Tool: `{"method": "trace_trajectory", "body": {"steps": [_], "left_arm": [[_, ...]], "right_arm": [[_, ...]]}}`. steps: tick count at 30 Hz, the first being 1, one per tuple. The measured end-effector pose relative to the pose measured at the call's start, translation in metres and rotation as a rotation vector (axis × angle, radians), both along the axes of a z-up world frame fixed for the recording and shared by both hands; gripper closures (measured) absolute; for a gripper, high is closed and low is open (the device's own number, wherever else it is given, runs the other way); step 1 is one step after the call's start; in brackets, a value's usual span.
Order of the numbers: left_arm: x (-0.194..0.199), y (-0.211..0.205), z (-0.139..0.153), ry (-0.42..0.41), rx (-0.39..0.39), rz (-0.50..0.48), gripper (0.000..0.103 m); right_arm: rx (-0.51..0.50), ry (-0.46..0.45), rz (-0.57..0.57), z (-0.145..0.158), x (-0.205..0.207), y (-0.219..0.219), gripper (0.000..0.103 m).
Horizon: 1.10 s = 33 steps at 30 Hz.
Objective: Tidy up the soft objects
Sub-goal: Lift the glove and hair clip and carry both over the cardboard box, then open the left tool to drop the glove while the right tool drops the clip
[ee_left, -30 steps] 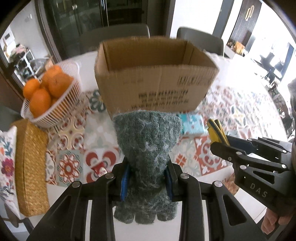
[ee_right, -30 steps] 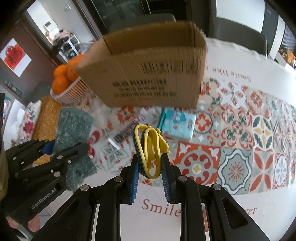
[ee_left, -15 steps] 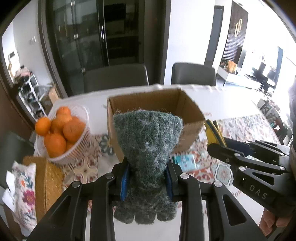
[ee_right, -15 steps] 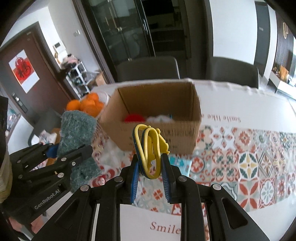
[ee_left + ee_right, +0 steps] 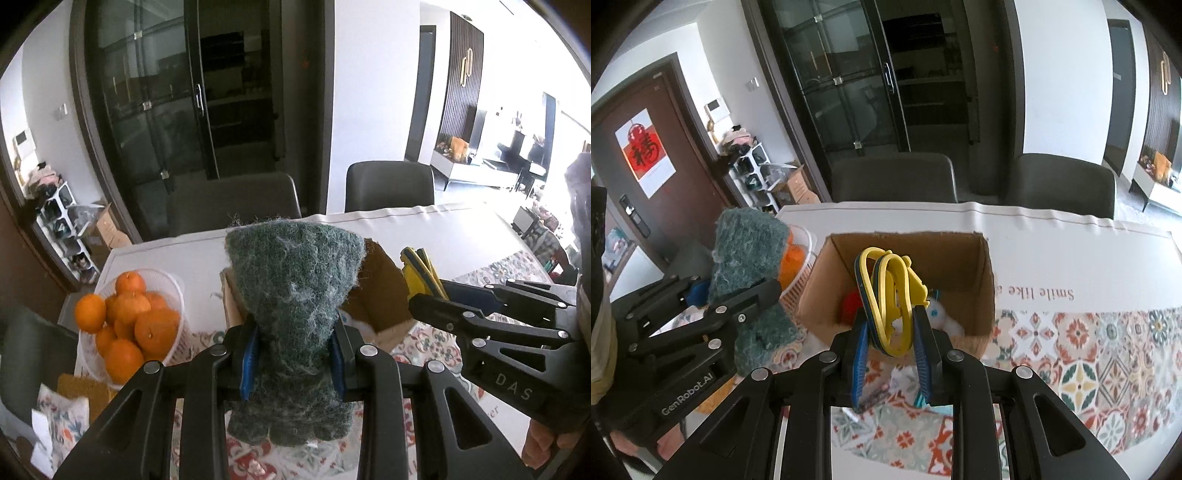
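A fuzzy dark green glove point(image 5: 293, 295) stands upright between the blue pads of my left gripper point(image 5: 293, 360), which is shut on it. The same glove point(image 5: 748, 258) shows at the left of the right wrist view. My right gripper point(image 5: 892, 347) is shut on a bundle of yellow and dark bands point(image 5: 886, 295), held up in front of the open cardboard box point(image 5: 988, 288). Inside the box lie a red thing point(image 5: 851, 304) and a white soft toy point(image 5: 938, 314). In the left wrist view the glove hides most of the box point(image 5: 384, 291), and the right gripper point(image 5: 428, 286) reaches in from the right.
A white basket of oranges point(image 5: 129, 321) stands left of the box. A patterned tablecloth point(image 5: 1089, 343) covers the table, with small packets point(image 5: 879, 391) under the right gripper. Two grey chairs point(image 5: 894, 177) stand behind the far table edge. A woven mat point(image 5: 85, 387) lies at the near left.
Both grippers have risen with their loads and now look down over the box rim, so its inside shows. The box and basket sit lower and smaller in both views.
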<state>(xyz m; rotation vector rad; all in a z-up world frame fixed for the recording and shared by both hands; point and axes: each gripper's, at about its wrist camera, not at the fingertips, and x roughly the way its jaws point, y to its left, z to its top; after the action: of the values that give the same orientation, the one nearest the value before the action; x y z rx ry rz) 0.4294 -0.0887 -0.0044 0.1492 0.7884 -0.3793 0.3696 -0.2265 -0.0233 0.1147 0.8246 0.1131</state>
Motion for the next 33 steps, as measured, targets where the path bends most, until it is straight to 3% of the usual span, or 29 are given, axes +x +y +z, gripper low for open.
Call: {"method": "trace_trajectory", "body": {"steps": [12,25,27,31,33], "left_arm": [[0.064,-0.026,-0.027,0.08,0.032,-0.037,0.071],[0.111,-0.058,-0.1,0.265,0.145,-0.07,0.069],[0.114,-0.059,-0.11,0.297,0.154,-0.071,0.066],[0.117,-0.061,-0.119,0.327,0.165,-0.071,0.048],[0.117,-0.061,-0.12,0.322,0.175,-0.061,0.045]], "right_arm": [[-0.019,0.099,0.013,-0.016,0.065,-0.008,0.079],[-0.051,0.277,0.005,-0.077,0.124,-0.024,0.079],[-0.056,0.303,0.014,-0.087,0.129,-0.025,0.079],[-0.064,0.344,0.021,-0.103,0.135,-0.025,0.079],[-0.062,0.355,0.03,-0.108,0.136,-0.024,0.075]]}}
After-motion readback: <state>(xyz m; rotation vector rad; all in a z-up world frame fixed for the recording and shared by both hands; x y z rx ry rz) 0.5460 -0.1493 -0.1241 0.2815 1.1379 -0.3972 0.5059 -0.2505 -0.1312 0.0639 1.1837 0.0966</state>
